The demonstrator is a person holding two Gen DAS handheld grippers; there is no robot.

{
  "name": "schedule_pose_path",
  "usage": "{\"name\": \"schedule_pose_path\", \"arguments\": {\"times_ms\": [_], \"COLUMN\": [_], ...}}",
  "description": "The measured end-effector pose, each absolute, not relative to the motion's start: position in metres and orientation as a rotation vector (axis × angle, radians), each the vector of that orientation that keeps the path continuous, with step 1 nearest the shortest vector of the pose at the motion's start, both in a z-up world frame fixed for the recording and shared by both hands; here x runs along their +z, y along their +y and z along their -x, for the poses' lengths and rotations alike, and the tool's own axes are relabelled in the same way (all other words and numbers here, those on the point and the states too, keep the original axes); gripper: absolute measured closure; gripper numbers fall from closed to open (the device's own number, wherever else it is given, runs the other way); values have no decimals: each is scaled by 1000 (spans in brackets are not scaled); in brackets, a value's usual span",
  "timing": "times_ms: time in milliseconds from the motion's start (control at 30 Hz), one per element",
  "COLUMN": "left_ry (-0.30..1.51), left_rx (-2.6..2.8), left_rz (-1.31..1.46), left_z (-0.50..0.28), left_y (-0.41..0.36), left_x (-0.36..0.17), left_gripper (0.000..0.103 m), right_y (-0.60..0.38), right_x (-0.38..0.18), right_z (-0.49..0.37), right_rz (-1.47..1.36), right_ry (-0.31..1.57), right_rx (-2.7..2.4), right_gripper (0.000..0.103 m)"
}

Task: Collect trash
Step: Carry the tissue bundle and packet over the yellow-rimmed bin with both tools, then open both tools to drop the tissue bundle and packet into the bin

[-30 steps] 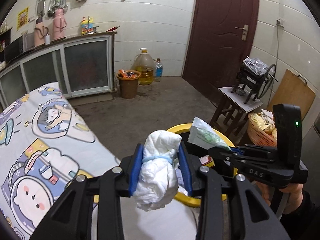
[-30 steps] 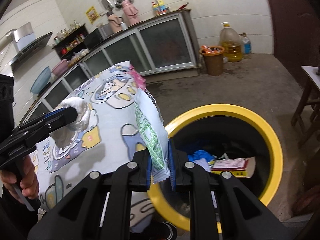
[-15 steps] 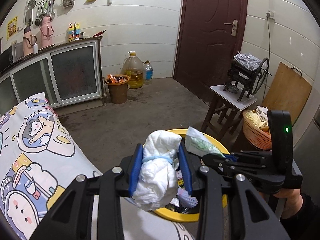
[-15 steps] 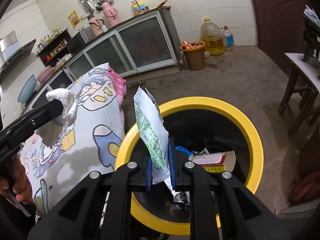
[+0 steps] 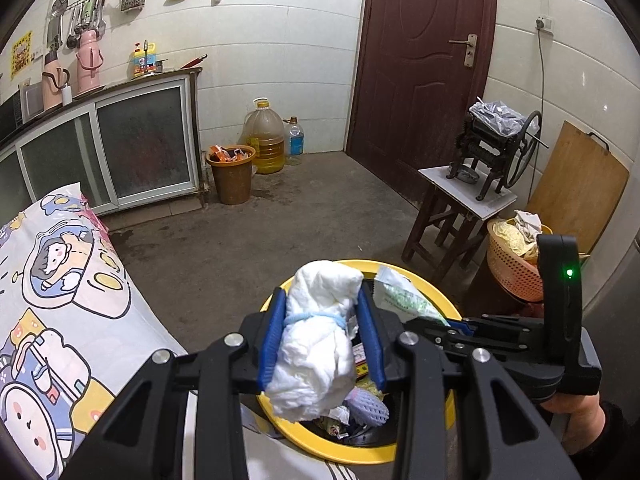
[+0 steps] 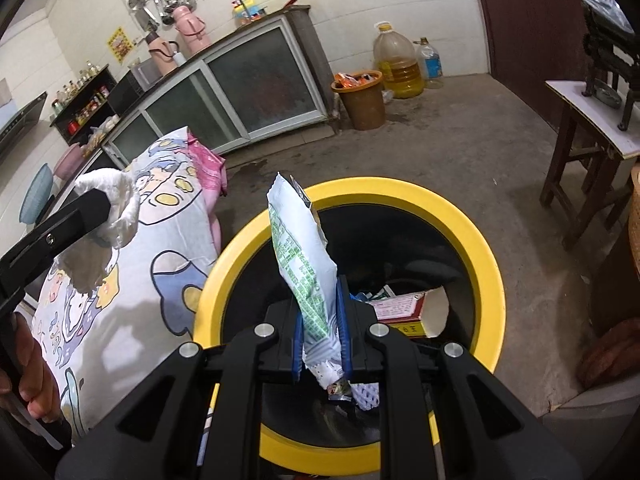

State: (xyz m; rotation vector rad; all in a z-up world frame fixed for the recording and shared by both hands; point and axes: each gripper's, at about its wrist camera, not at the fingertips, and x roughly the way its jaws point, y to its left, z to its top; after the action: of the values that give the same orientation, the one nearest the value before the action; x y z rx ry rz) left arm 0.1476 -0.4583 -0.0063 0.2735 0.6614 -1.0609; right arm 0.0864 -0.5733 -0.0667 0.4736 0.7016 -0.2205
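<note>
My left gripper [image 5: 322,338] is shut on a white rolled bundle [image 5: 318,340] tied with a blue band, held over the near left rim of the yellow-rimmed black trash bin [image 5: 424,284]. My right gripper [image 6: 321,332] is shut on a white and green snack wrapper [image 6: 302,256], held above the open bin [image 6: 484,248]. The bin holds a red and white carton [image 6: 406,310], a purple foam net [image 5: 368,404] and other scraps. The right gripper [image 5: 448,322] with the wrapper [image 5: 402,298] shows in the left wrist view. The left gripper's finger [image 6: 60,228] with the bundle [image 6: 114,208] shows in the right wrist view.
A table with a cartoon-print cloth [image 5: 60,300] lies left of the bin. A wooden stool with a hand-crank machine [image 5: 468,200], an orange basket [image 5: 516,256] and a wooden board [image 5: 580,184] stand right. A brown bucket [image 5: 232,176], oil jug [image 5: 266,140], cabinet [image 5: 120,144] and door [image 5: 420,72] are beyond.
Both grippers have moved right, off the table and over the bin's opening. Each keeps hold of its piece of trash.
</note>
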Motion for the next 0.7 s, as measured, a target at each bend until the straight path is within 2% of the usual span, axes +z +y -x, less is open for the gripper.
{"name": "schedule_pose_path", "arguments": {"times_ms": [700], "left_ry": [691], "left_rx": [-1068], "left_rz": [-257], "left_z": [-147], "left_y": [-469], "left_x": [-15], "left_gripper": [69], "right_y": [-585], "right_x": [-80], "right_z": [-88], "right_rz": [-509], "right_ry": [747], "right_rx": [-283], "right_gripper": [88]}}
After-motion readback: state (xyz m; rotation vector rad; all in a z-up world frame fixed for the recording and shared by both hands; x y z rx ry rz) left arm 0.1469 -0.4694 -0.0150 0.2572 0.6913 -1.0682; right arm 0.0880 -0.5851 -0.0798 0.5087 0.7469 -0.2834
